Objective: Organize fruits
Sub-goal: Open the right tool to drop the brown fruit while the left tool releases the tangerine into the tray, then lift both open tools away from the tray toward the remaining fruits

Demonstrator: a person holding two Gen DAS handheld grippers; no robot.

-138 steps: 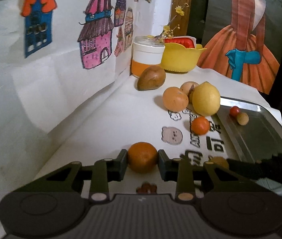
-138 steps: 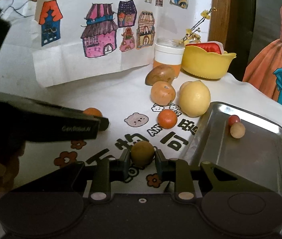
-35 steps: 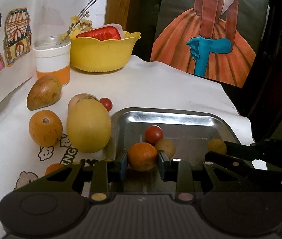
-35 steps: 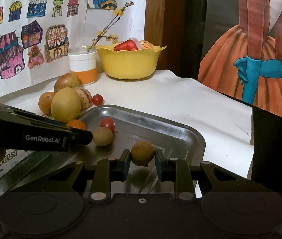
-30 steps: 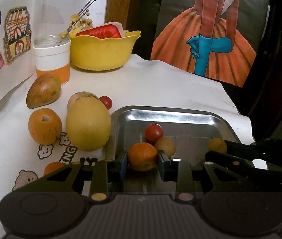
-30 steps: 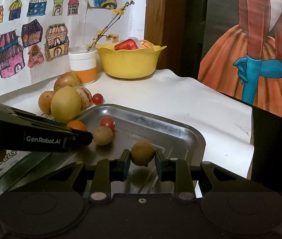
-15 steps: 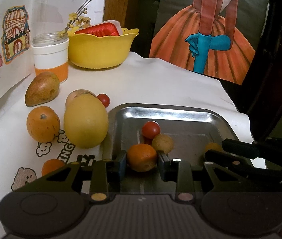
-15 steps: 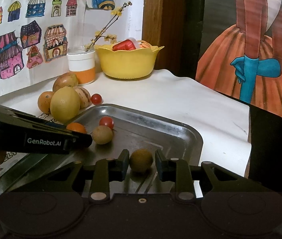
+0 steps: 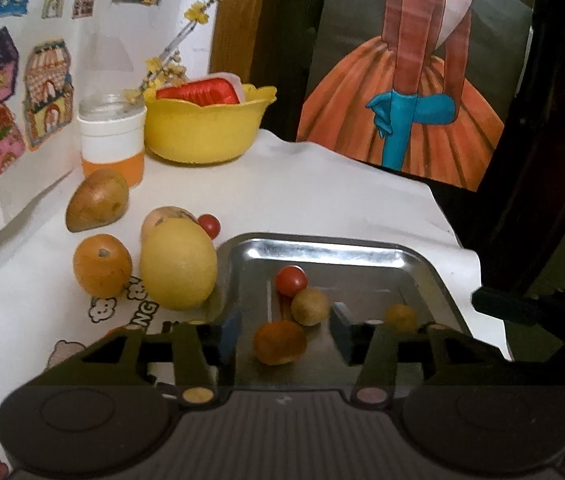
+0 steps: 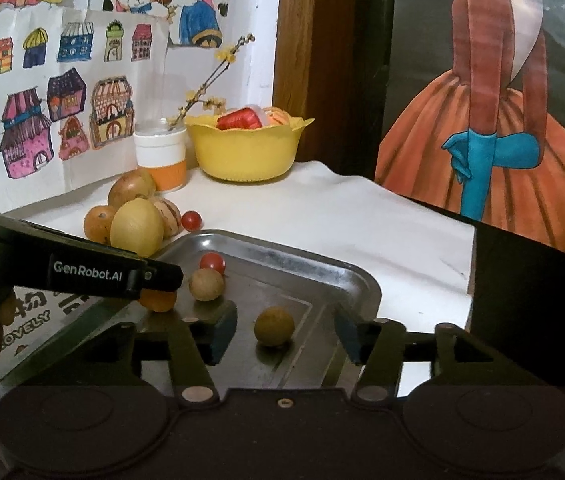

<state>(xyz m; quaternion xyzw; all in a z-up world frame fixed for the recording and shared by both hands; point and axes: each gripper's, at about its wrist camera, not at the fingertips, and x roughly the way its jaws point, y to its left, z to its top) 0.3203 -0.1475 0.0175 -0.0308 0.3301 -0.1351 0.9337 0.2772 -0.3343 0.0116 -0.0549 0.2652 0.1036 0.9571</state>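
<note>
Right claw (image 10: 285, 334) spread wide, brown fruit (image 10: 274, 326) loose on tray (image 10: 346, 276)

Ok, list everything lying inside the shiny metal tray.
Four fruits lie in the metal tray: a red cherry tomato, a small orange citrus, and two tan round fruits. The gripper bodies hide its near end.

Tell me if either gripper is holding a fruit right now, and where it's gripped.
Neither. The left gripper is open around the small orange fruit, and the right gripper is open around the brownish round fruit; both fruits rest on the metal tray.
</note>
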